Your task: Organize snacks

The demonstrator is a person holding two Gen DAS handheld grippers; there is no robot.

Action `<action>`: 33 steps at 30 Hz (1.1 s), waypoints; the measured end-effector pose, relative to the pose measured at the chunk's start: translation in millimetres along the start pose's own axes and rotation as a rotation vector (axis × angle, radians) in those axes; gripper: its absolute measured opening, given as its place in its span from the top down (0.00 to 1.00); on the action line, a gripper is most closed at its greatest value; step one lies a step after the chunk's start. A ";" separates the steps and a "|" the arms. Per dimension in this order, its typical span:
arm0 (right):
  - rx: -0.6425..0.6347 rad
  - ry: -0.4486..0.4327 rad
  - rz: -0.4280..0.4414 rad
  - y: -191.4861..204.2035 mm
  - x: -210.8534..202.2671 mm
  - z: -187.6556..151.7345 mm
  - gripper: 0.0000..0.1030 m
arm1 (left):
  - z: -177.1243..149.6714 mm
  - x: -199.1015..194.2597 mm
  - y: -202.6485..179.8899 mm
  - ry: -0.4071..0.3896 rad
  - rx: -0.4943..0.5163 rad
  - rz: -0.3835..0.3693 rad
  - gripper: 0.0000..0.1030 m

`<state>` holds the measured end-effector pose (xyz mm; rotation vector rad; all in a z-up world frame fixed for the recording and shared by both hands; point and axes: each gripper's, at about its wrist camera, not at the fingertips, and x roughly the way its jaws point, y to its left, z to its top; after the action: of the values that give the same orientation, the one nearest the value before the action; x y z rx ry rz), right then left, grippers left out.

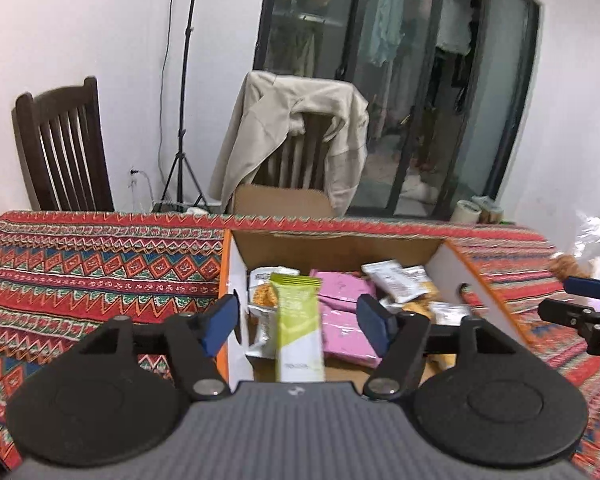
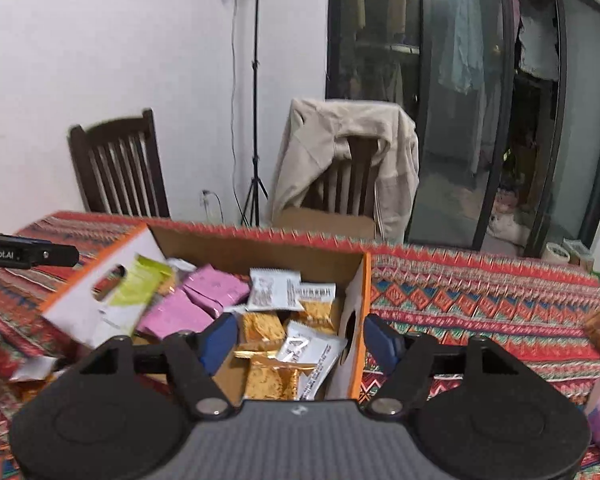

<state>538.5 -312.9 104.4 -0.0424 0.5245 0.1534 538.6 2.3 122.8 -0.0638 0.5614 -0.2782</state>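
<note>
The desk (image 1: pixel 80 264) in front of me wears a red patterned cloth, and on it sits an open cardboard box (image 1: pixel 340 246) with white side walls and orange edges, its far flap standing up. Beyond the desk stand two dark wooden chairs, the nearer one (image 1: pixel 300 148) draped with a beige jacket, and a light stand (image 1: pixel 184 120) rises against the white wall. Inside the box the snacks lie in a loose heap: pink packets (image 1: pixel 342 308) in the middle, a tall green-and-white packet (image 1: pixel 298 324) leaning near the left wall, golden packets (image 2: pixel 268 376) and white sachets (image 2: pixel 274 290) toward the right wall. My left gripper (image 1: pixel 296 322) hangs over the near left part of the box, its blue fingers (image 1: pixel 220 324) spread wide and gripping nothing (the green packet shows between them, untouched). My right gripper (image 2: pixel 300 342) hangs over the box's right wall, its fingers (image 2: pixel 220 340) likewise wide apart and empty, with the wall and the golden packets showing between them.
</note>
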 end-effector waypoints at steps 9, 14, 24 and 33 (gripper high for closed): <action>-0.041 -0.110 0.035 8.9 -115.5 -13.9 0.17 | -47.3 -125.2 -19.2 -0.098 0.056 -0.057 0.13; -0.051 -0.138 0.056 19.2 -167.1 -44.9 0.15 | -95.4 -190.3 -32.1 -0.181 0.092 -0.039 0.05; 0.003 -0.096 0.098 39.4 -229.5 -137.7 0.15 | -195.7 -259.5 -25.1 -0.141 -0.068 0.019 0.03; 0.044 -0.048 0.112 53.4 -254.1 -194.4 0.15 | -227.5 -285.0 -26.3 -0.118 -0.058 0.067 0.03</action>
<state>216.7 -309.9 63.7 0.0340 0.4819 0.2512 179.9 59.8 81.1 -0.1166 0.4531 -0.1913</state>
